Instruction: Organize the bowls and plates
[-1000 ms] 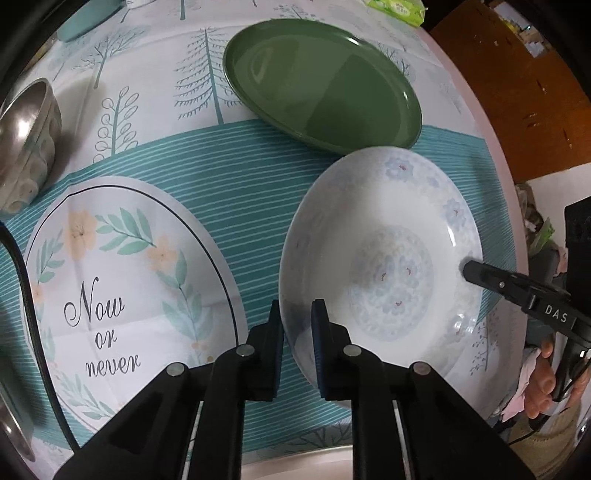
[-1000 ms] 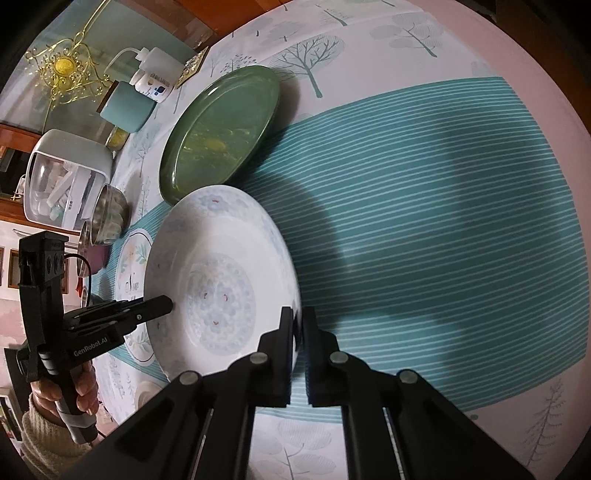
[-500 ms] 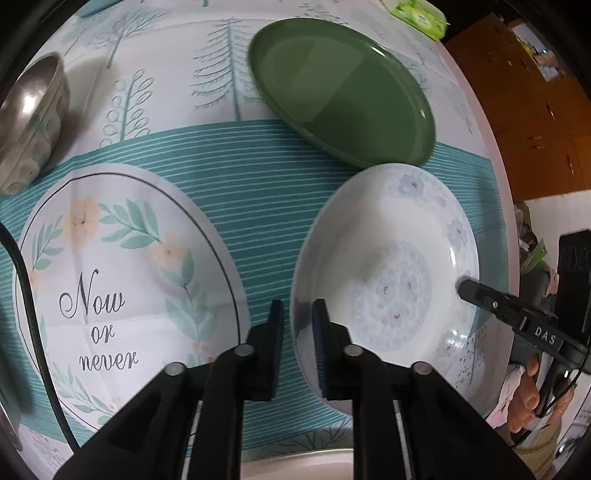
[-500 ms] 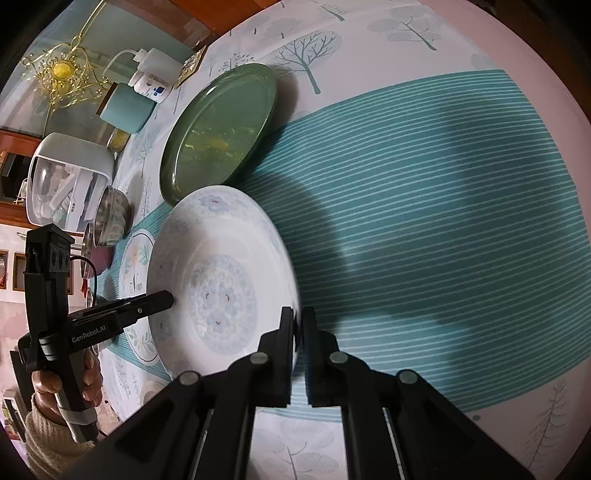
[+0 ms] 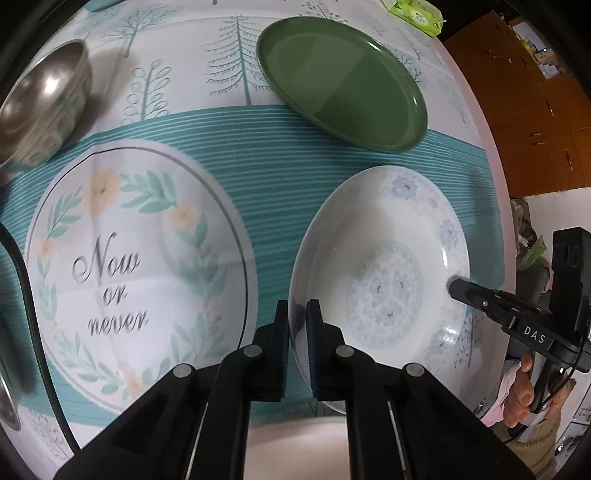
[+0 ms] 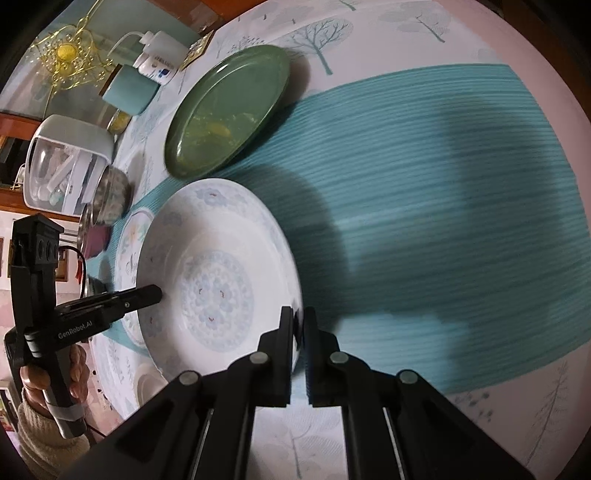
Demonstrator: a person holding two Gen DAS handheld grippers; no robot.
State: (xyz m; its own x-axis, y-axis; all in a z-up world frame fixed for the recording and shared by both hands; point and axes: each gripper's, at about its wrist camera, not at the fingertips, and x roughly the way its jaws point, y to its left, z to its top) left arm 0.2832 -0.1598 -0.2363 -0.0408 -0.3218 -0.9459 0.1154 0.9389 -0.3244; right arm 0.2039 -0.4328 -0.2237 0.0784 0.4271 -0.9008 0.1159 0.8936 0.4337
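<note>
Tongs: left (image 5: 297, 314) closed on white plate (image 5: 384, 266) | right (image 6: 298, 321) stays clamped | plate lifted

I see a tablecloth (image 5: 229, 192) with teal stripes, printed trees and a wreath reading "Now or never". At its far edge I make out a green tissue pack (image 5: 415, 14), a teal mug (image 6: 128, 90), a white charger (image 6: 159, 44) and a clear-lidded white container (image 6: 62, 166).
</note>
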